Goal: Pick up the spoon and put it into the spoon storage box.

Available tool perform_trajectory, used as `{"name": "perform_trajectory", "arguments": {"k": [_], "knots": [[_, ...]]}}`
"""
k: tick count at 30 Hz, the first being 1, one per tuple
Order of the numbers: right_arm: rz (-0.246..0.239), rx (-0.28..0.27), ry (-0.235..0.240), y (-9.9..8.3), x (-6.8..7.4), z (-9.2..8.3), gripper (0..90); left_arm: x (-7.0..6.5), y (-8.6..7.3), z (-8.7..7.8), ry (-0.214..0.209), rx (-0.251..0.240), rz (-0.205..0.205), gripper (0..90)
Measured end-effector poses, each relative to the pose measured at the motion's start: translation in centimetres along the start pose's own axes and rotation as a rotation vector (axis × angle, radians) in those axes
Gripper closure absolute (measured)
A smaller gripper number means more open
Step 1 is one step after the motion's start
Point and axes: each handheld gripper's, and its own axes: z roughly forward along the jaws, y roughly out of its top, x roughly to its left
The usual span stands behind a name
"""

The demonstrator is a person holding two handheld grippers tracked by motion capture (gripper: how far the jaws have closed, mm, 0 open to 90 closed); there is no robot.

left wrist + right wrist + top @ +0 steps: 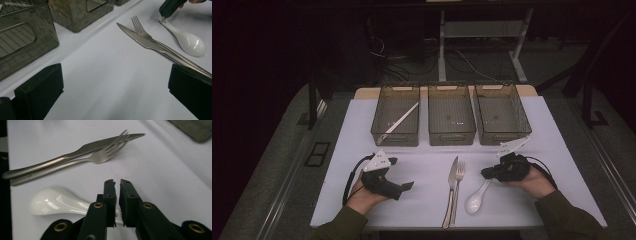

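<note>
A white-covered tabletop point(557, 165) stands in a dark room; near its front edge, the right hand-held gripper point(117, 185) grasps the spoon's point(53, 202) handle, while the left hand-held gripper point(409, 185) is released.

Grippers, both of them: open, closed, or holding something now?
Left gripper: open, holding nothing.
Right gripper: closed on the white spoon's handle.

Two forearms in dark green sleeves come in from the bottom of the high view, each hand wrapped around a black handheld gripper. The left gripper point(404, 185) sits low at the left, pointing rightward across the table, its jaws standing wide apart with nothing between them. The right gripper point(484, 173) points leftward and slightly down, its jaws drawn nearly together with only a thin gap. A black cable loops from each gripper.
</note>
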Motion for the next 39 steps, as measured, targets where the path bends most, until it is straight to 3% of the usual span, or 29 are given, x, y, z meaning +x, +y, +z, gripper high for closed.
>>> {"name": "perform_trajectory", "arguments": {"k": [5, 10, 11, 12, 17, 20, 26, 29, 39], "knots": [[-0.082, 0.015, 0.039, -0.2, 1.1, -0.1, 73.0, 0.0, 0.0, 0.0, 0.000, 0.000, -0.001, 0.0], [-0.121, 0.040, 0.072, -0.4, 2.1, -0.1, 63.6, -0.1, 0.0, 0.0, 0.000, 0.001, -0.003, 0.0], [-0.166, 0.053, 0.070, -0.6, 2.1, -0.1, 62.4, -0.1, 0.0, -0.1, -0.001, -0.002, -0.004, 0.0], [-0.174, 0.062, 0.067, -0.7, 2.3, -0.1, 62.3, -0.1, 0.0, -0.1, 0.000, -0.001, -0.003, 0.0], [-0.202, 0.094, 0.102, -1.3, 3.0, -0.3, 74.1, 0.0, 0.0, -0.1, 0.000, -0.001, -0.005, 0.0], [-0.219, 0.117, 0.152, -1.6, 3.6, -0.2, 82.2, -0.1, 0.0, -0.2, 0.001, -0.001, -0.004, 0.0], [-0.241, 0.176, 0.225, -2.4, 5.2, 0.8, 87.4, -0.1, 0.0, -0.1, 0.001, 0.001, -0.003, 0.0], [-0.248, 0.156, 0.234, -2.1, 5.6, 1.4, 89.1, -0.1, 0.1, -0.1, 0.002, -0.001, 0.000, 0.0], [-0.261, 0.100, 0.198, -0.7, 6.2, 3.2, 89.4, -0.1, 0.0, -0.1, 0.001, 0.000, -0.006, 0.0]]}}
